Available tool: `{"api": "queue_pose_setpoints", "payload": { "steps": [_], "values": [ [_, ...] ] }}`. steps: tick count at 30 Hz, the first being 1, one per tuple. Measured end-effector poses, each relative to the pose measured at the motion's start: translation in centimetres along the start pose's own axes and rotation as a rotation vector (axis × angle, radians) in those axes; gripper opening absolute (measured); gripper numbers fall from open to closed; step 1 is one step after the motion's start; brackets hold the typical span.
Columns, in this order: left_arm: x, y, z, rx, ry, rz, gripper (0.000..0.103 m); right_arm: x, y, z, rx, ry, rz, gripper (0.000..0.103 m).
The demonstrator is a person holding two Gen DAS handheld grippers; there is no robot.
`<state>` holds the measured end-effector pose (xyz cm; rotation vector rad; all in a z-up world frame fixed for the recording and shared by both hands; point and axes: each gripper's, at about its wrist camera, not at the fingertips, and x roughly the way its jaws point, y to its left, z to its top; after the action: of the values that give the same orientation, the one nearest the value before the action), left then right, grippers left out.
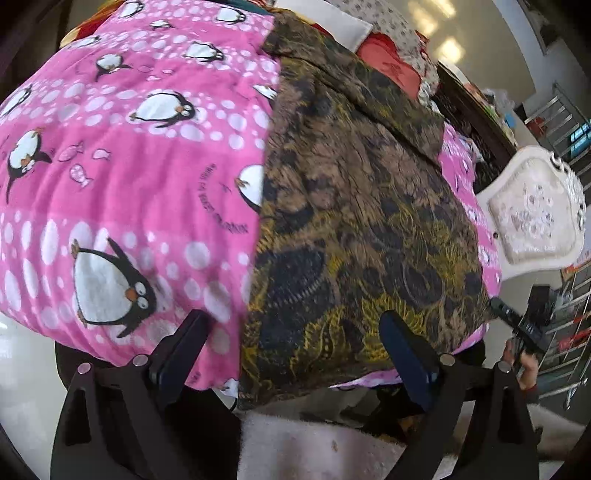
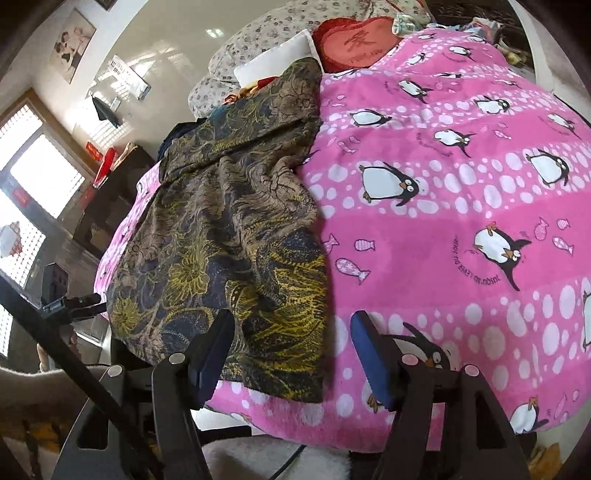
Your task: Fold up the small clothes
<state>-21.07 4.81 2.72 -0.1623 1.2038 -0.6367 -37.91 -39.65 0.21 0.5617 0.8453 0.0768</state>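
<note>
Jaws of the left gripper (image 1: 295,328) are spread wide, nothing held between them; its 2 dark fingers (image 1: 404,341) are poised over the near edge of the garment (image 1: 354,206). Jaws of the right gripper (image 2: 291,332) are also apart, less widely, with no cloth pinched; the garment's near right corner lies in the gap under them, and whether a pad brushes the fabric cannot be told from this angle.

The garment, a brown and dark blue piece with yellow floral print, is laid out flat along a bed, lengthwise from the near edge toward the pillows. It rests on a pink blanket (image 1: 122,155) printed with penguins, white dots and fish. A fold or collar-like flap is seen across its far part in both views. Its near hem reaches the blanket's near edge, with a strip of pink showing below it in the right wrist view.

At the far end of the bed, a red heart-shaped cushion (image 2: 351,42), a white pillow (image 2: 275,59) and a grey-flowered quilt (image 2: 255,33) are seen. A white padded chair back (image 1: 535,218) stands beside the bed in the left wrist view. The right gripper's body and part of a hand (image 1: 526,365) are seen at that view's right edge.
</note>
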Motion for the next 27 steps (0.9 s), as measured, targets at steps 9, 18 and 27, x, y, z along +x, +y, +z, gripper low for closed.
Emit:
{"api": "queue_pose_setpoints", "payload": {
  "steps": [9,18,27],
  "values": [
    [1.2,-1.8,-0.8,0.097,-0.002,0.022,0.095,0.6,1.6,-0.1,-0.064,0.038,0.05,0.064],
    [1.7,-3.2,-1.3,0.159,-0.001,0.085,0.097,1.0,1.5,-0.3,-0.084,0.042,0.046,0.036],
    [2.0,-4.8,-1.4,0.221,0.057,0.048,0.05,0.8,1.8,-0.2,-0.081,0.052,0.151,0.025]
  ]
}}
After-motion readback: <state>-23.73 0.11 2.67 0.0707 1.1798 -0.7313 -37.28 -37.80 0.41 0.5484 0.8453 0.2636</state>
